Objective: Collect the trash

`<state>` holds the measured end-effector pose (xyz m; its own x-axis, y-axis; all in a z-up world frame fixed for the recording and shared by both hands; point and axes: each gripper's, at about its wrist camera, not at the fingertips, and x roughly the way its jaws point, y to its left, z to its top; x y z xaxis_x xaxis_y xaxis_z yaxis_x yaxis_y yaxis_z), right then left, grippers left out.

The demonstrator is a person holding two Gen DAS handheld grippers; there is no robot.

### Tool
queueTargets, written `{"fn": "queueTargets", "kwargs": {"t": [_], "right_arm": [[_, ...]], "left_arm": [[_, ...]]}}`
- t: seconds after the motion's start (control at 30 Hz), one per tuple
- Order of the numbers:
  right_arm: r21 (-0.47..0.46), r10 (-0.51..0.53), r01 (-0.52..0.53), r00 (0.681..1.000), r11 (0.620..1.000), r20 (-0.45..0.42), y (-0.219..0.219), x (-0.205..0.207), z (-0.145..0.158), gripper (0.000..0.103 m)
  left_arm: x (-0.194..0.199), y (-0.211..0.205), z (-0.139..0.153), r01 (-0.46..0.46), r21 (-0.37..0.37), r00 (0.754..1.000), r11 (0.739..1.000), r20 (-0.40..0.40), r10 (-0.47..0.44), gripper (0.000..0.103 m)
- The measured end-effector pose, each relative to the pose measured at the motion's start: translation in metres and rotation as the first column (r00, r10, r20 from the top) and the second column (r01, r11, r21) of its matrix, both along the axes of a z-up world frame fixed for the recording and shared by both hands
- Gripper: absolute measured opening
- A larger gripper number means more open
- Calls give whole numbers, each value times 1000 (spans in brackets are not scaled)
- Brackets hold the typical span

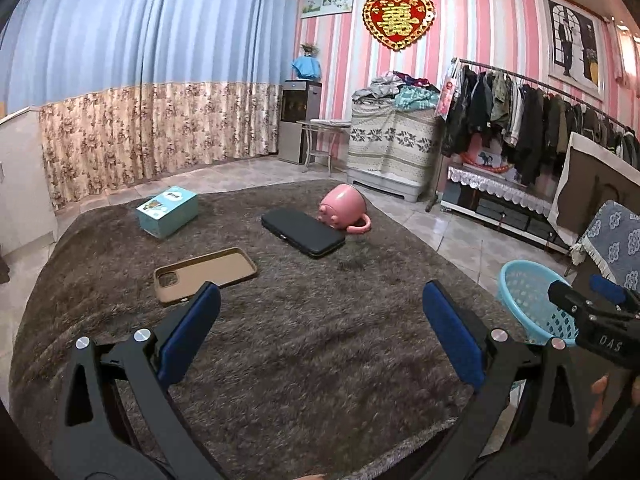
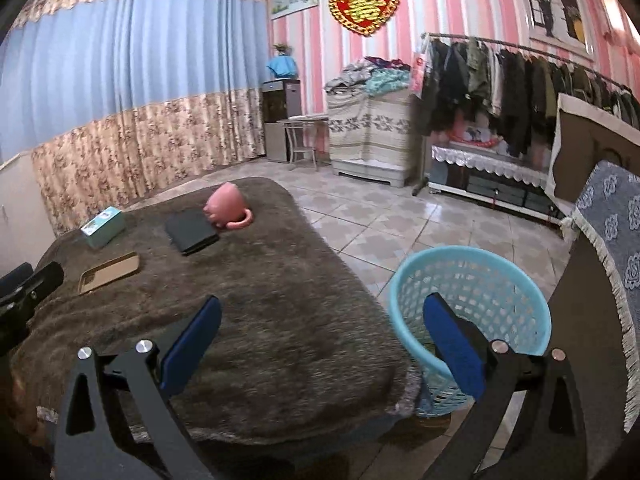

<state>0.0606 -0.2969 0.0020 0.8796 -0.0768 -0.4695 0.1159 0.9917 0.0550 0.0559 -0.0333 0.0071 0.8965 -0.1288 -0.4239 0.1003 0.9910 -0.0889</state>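
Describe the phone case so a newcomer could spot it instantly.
Start at the brown furry blanket. Nearest the left tongs lies the phone case, flat and open side up. Unlike the black case and teal box beyond, it is tan with a camera cutout.

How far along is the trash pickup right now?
Nothing looks collected yet. Both the left gripper and right gripper are open and empty. The box, phone case, black case and mug all lie on the blanket; what the basket holds is unclear.
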Motion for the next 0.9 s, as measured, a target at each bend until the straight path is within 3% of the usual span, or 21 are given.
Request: {"fn": "queueTargets", "kwargs": {"t": [0.37, 0.9], "right_arm": [[-15, 44, -44, 998, 999, 54, 30, -23, 9, 99], [-2, 51, -51, 994, 999, 97, 36, -30, 16, 99]], "left_arm": [[-17, 15, 2, -11, -24, 999, 1000, 31, 12, 98], [-26, 16, 6, -9, -17, 999, 1000, 53, 10, 98]]}}
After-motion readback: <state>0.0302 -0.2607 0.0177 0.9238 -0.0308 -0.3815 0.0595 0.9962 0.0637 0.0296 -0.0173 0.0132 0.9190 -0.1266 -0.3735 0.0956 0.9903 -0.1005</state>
